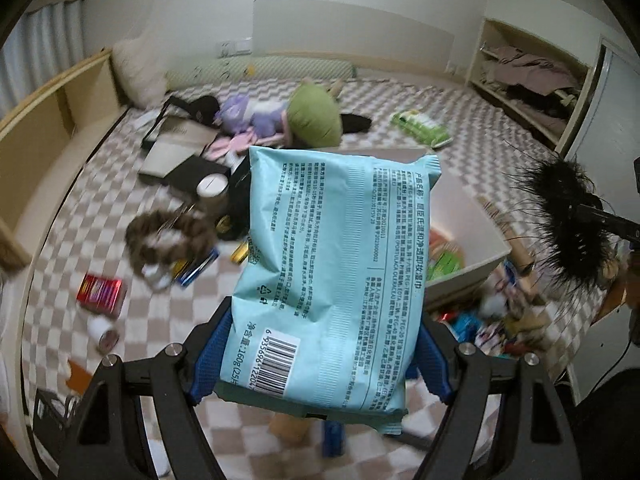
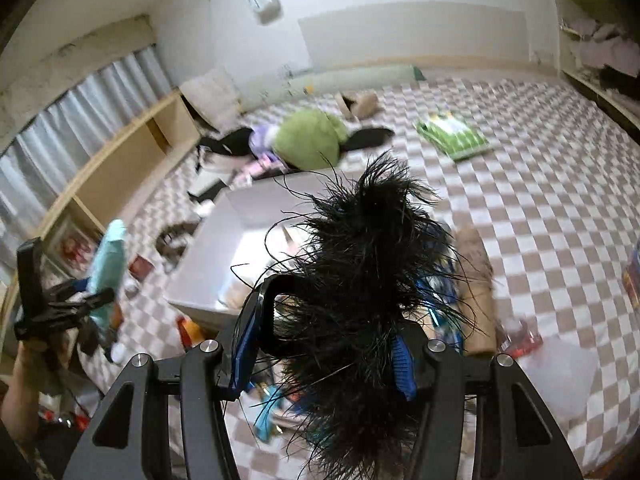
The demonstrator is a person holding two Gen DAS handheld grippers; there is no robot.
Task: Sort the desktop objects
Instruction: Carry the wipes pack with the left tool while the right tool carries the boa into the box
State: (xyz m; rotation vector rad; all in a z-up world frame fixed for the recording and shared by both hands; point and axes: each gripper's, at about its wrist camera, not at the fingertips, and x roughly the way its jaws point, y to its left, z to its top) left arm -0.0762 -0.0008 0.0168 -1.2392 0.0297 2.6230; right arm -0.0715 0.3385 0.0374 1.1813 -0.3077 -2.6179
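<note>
My left claw [image 1: 320, 356] pinches a light blue wet-wipes pack [image 1: 332, 264] by its lower end, holding it up over the checkered bed [image 1: 72, 216], in front of the white box [image 1: 472, 216]. My right claw [image 2: 326, 356] is pressed onto a black feathery item [image 2: 360, 264] with a black plastic frame, raised just beside that box [image 2: 248, 216]. Beyond lie a green plush toy [image 1: 316, 116], a brown fuzzy ring [image 1: 168, 236], a small red box [image 1: 102, 290] and a green packet [image 2: 454, 136].
</note>
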